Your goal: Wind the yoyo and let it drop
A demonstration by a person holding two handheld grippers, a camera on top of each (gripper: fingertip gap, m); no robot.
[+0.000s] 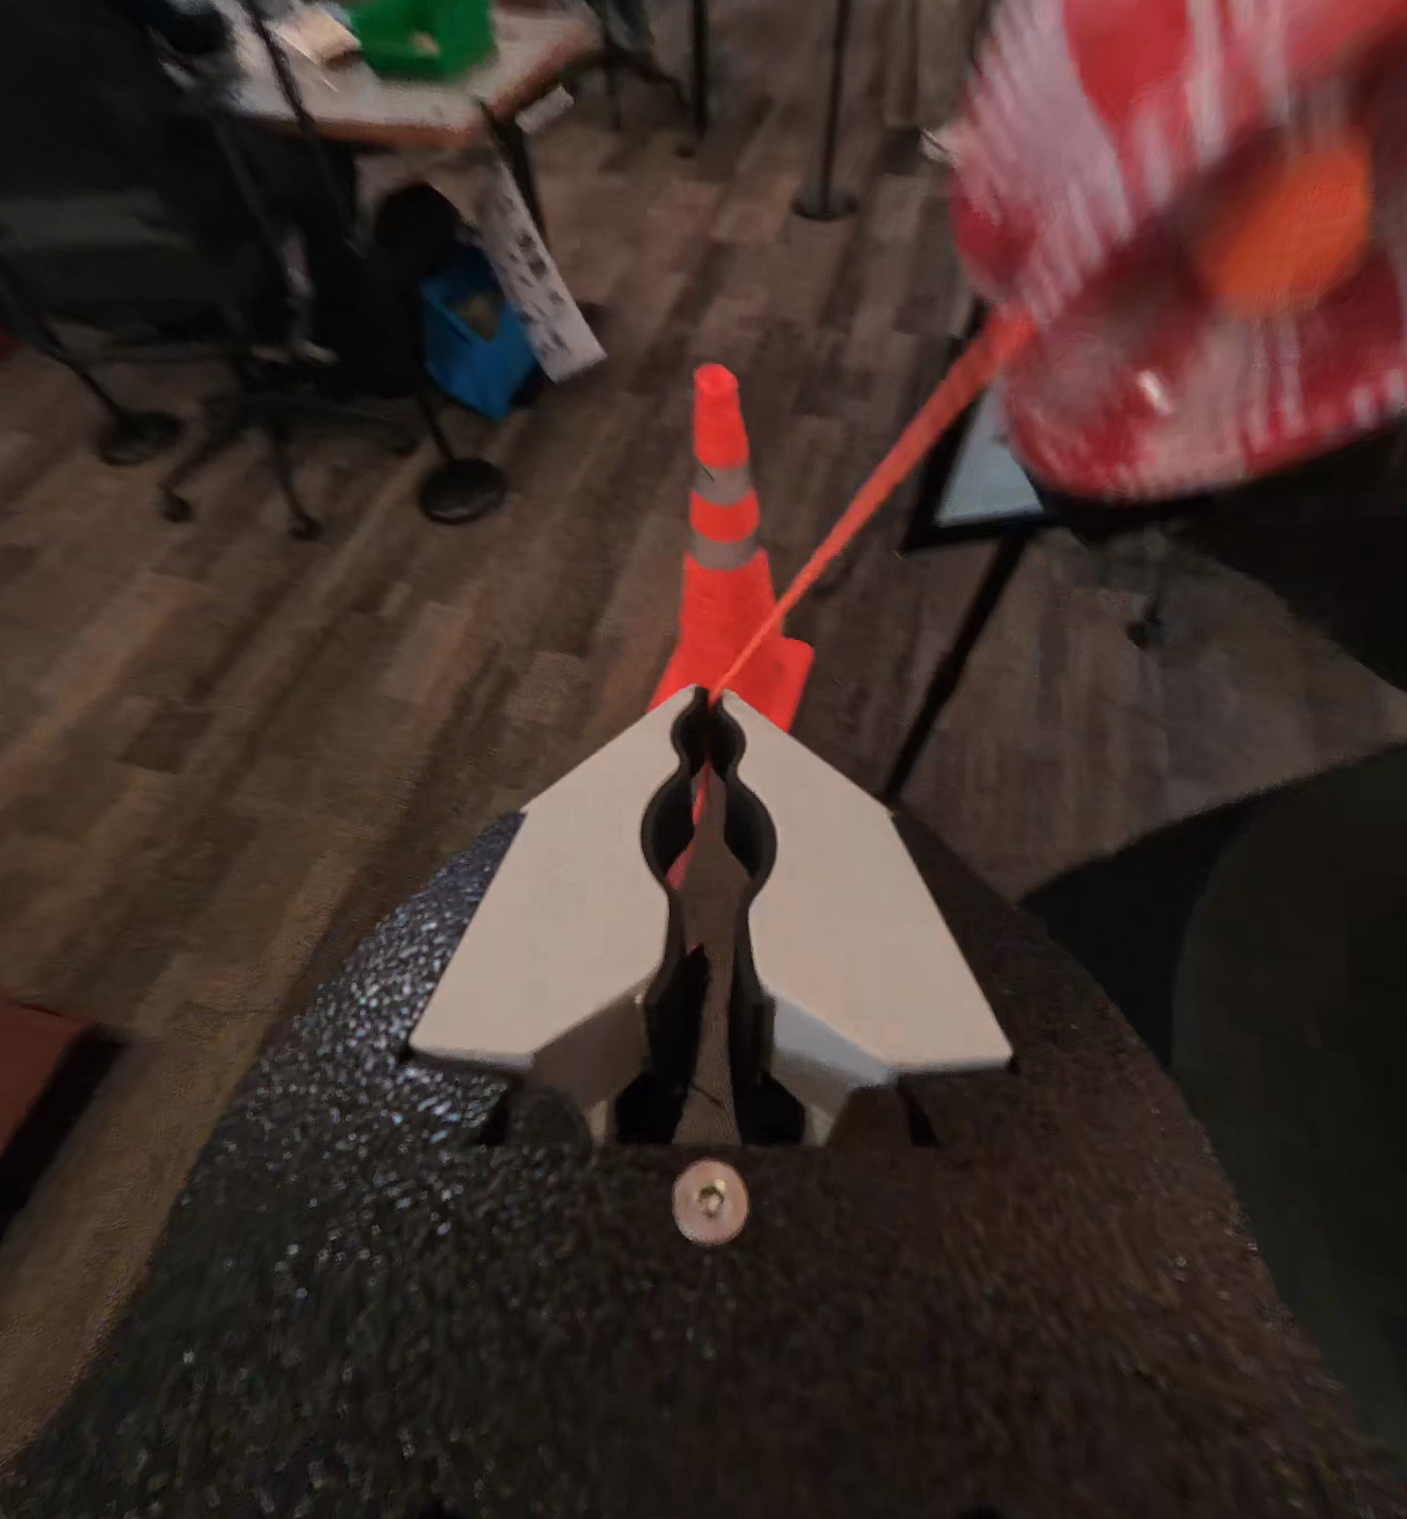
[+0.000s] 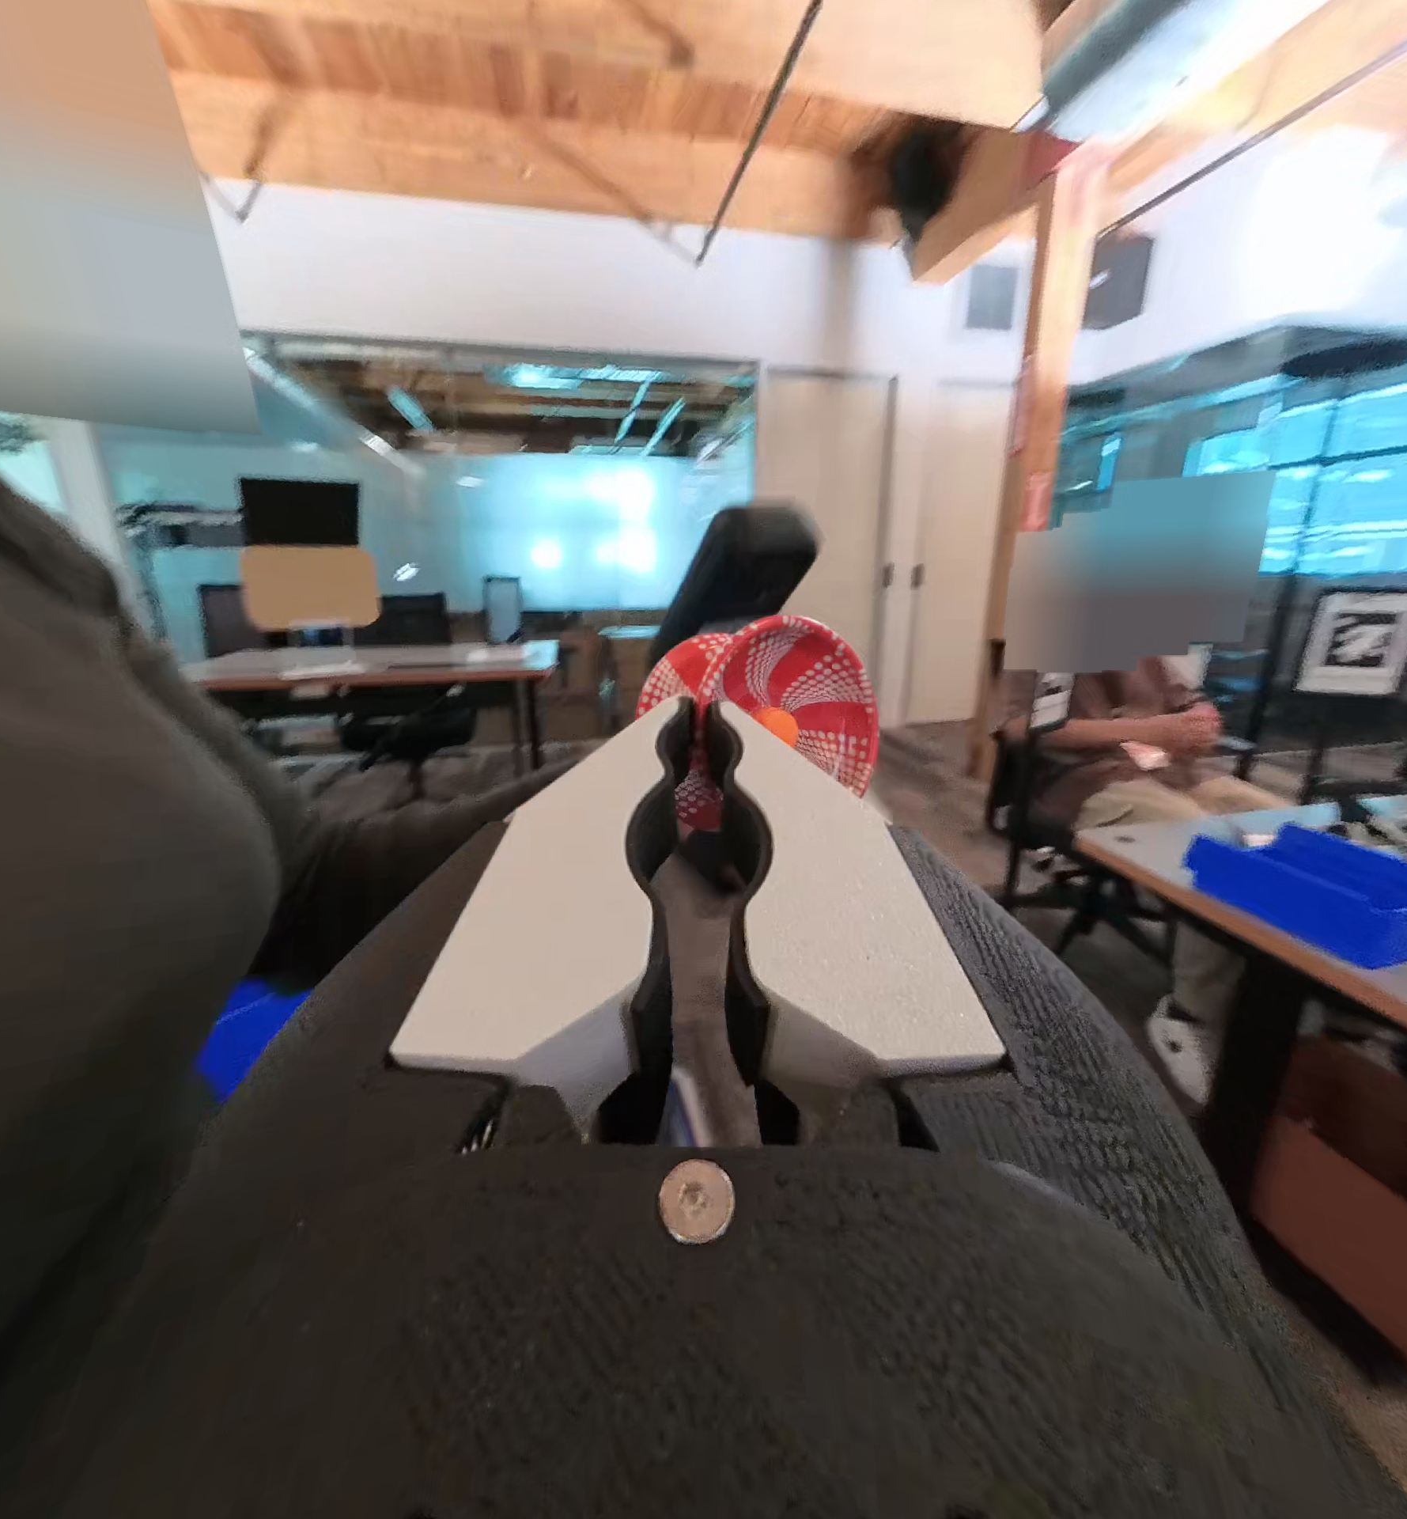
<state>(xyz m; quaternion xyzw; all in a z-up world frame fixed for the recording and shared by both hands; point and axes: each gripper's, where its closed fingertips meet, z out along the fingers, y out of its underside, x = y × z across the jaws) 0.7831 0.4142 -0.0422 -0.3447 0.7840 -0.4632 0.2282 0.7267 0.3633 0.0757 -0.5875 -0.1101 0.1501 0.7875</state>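
string (image 1: 856, 526) runs taut from the clenched left gripper (image 1: 708, 699) up to the blurred red yoyo (image 1: 1209, 247), which the right gripper (image 2: 704, 713) pinches by its rim. winding well (a judgement) means steady tension and even wraps in the groove.

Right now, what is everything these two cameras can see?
yoyo: one, red and white with an orange hub, clamped at the right gripper's tips
string: one, orange, taut from the left gripper up to the yoyo
traffic cone: one, orange with grey bands, on the wood floor
blue bin: one, on the table at right
seated person: one, by that table
left gripper: one, grey fingers, pinching the string
right gripper: one, grey fingers, holding the yoyo
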